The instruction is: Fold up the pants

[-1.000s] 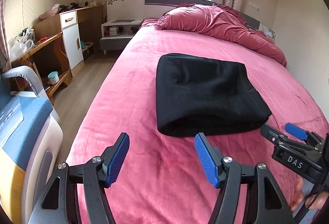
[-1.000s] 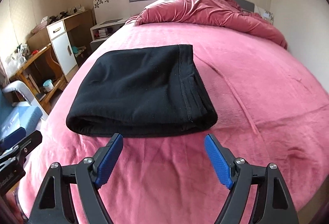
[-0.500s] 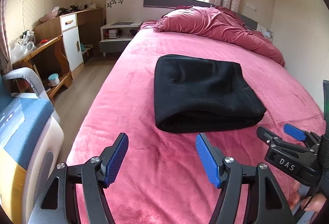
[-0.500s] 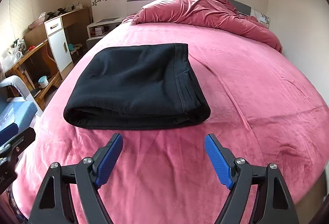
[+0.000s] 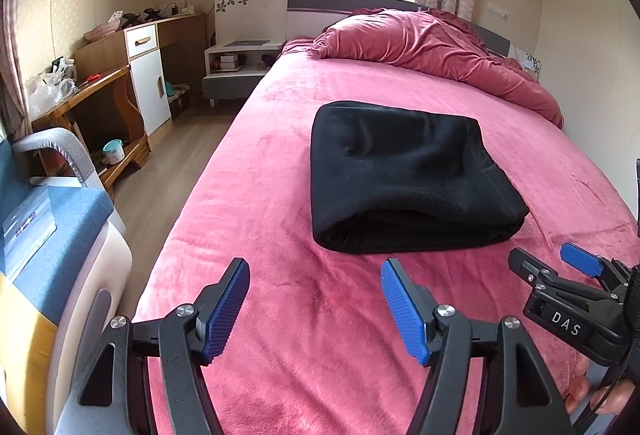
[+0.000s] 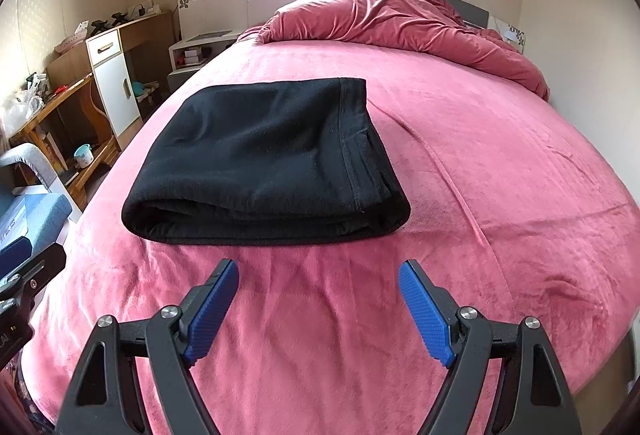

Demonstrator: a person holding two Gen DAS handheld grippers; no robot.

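The black pants [image 5: 404,175] [image 6: 264,163] lie folded into a thick rectangle on the pink bed [image 5: 280,315] [image 6: 500,175], with the rounded fold edge facing me. My left gripper [image 5: 316,275] hangs open over bare blanket, short of the pants' near left corner, nothing between its blue pads. My right gripper [image 6: 318,273] is open too, just short of the pants' near edge, holding nothing. In the left wrist view the right gripper [image 5: 552,263] shows at the right edge with a person's fingers [image 5: 596,391] under it.
A crumpled red duvet [image 5: 432,51] [image 6: 400,23] is heaped at the head of the bed. Left of the bed are wood floor [image 5: 160,171], a white nightstand [image 5: 240,67], a wooden desk with cabinet [image 5: 132,75] and a blue and grey chair [image 5: 52,235] close by.
Both grippers have drawn back slightly from the pants, so the folded bundle looks a bit farther off. The pants have not moved and both grippers stay open.
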